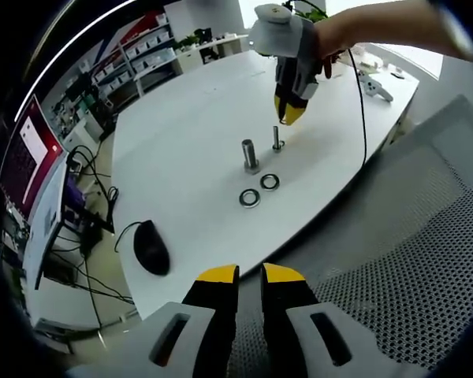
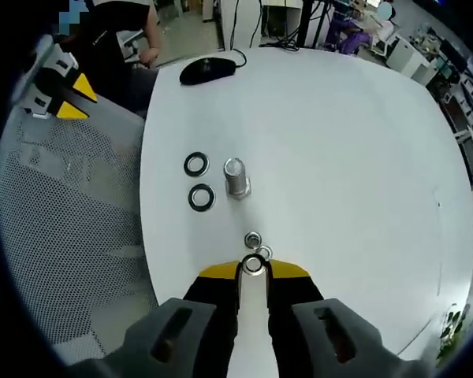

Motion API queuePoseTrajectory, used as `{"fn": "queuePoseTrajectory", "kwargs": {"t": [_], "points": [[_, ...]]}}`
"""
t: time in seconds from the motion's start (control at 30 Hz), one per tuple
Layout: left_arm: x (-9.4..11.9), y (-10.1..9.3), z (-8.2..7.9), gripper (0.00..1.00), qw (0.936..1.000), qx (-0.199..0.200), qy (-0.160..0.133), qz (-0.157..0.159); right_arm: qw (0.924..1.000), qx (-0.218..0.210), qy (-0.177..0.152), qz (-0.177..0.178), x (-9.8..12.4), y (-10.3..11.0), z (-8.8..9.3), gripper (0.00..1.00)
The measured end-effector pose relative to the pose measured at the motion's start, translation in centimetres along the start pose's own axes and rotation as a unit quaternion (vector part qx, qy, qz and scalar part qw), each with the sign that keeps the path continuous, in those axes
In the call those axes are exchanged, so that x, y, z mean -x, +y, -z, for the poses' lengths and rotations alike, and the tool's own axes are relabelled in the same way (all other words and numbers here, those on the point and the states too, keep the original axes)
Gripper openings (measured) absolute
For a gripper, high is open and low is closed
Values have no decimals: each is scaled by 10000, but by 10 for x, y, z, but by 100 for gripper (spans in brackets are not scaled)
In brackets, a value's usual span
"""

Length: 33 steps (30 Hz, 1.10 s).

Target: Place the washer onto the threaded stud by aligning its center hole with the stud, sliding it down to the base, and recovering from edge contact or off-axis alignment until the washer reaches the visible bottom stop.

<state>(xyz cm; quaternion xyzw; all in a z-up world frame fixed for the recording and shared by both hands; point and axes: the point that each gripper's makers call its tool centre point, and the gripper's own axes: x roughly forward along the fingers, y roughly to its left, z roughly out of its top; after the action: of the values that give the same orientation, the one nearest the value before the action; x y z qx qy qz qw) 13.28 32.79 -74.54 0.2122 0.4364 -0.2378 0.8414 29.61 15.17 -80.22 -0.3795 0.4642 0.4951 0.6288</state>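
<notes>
Washer (image 2: 253,264) pinched in right gripper (image 2: 253,272) jaws above the stud (image 2: 252,239); left gripper (image 1: 250,276) jaws narrow, empty.

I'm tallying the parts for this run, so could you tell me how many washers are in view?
3: two loose washers lie flat on the table beside the metal cylinder, and a third washer sits between the right gripper tips, above the stud. Others may be hidden.

Opposite views, shared white table (image 1: 189,150)
</notes>
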Motion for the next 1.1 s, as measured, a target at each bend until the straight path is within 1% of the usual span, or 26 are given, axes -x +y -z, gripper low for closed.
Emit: {"fn": "queuePoseTrajectory", "kwargs": {"t": [0.3, 0.57, 0.63, 0.67, 0.87, 1.1], "points": [[-1, 4, 3, 9, 10000, 31, 7, -14, 9999, 113, -61, 1, -3, 1, -10, 14], [-5, 8, 5, 9, 10000, 38, 4, -18, 9998, 179, -14, -58, -10, 1, -13, 14], [-6, 8, 5, 9, 10000, 44, 9, -23, 9998, 201, 1, -50, -11, 0, -13, 14], [-6, 8, 5, 9, 10000, 43, 9, -23, 9996, 261, 69, 10, -12, -1, -11, 14], [-7, 8, 6, 9, 10000, 36, 23, -15, 9995, 290, 115, -41, -17, 2, -10, 14], [-7, 8, 6, 8, 10000, 59, 16, -42, 9991, 310, 269, -82, -35, 5, -4, 14]]}}
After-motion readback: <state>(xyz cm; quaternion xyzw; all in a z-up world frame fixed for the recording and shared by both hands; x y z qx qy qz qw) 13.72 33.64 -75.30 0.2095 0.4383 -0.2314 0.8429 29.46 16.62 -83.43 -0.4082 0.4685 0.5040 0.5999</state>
